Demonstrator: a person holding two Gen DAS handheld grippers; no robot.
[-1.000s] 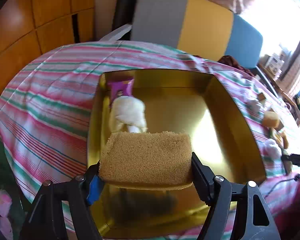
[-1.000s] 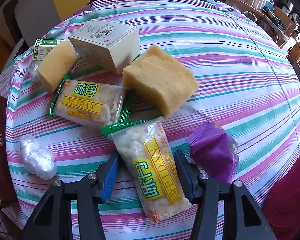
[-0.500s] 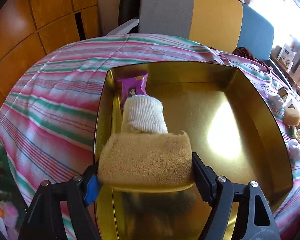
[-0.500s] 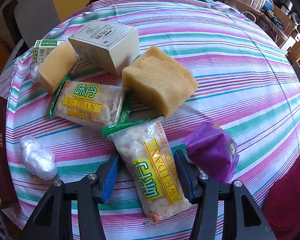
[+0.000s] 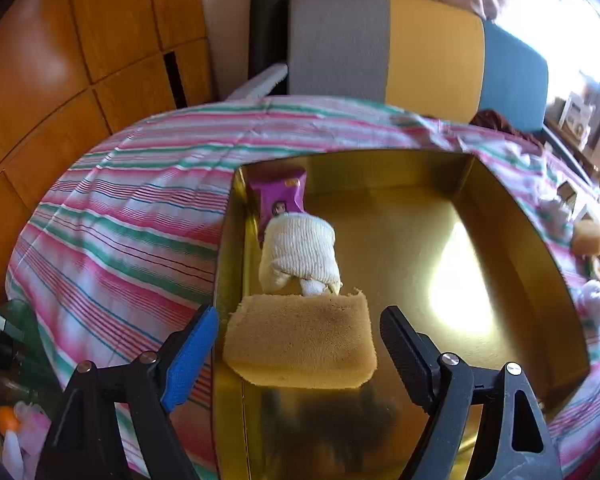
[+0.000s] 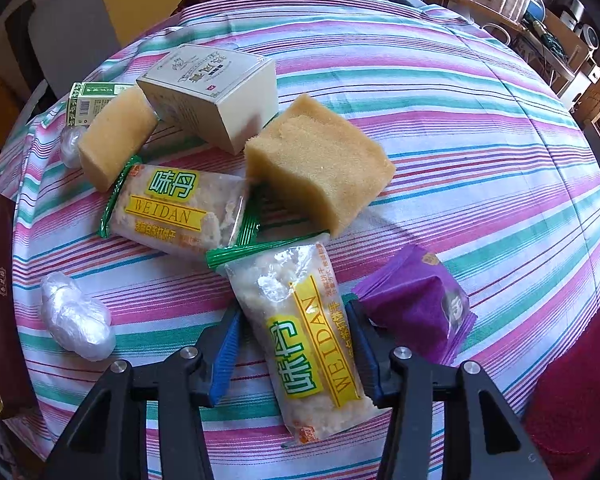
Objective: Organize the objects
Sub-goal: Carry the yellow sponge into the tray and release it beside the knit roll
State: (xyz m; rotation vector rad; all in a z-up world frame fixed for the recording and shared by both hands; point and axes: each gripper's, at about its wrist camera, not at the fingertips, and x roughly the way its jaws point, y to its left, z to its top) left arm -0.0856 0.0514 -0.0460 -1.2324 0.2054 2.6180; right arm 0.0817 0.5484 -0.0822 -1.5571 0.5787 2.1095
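sponge (image 5: 300, 340) released in tin (image 5: 520, 240) — jaws opening

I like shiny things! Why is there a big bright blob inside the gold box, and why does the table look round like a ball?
Left wrist view: window light glares off the gold box floor. Right wrist view: the fisheye lens bulges the striped tablecloth; the table isn't shown to be round.

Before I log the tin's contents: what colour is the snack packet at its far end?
Purple packet, best seen in the left wrist view.
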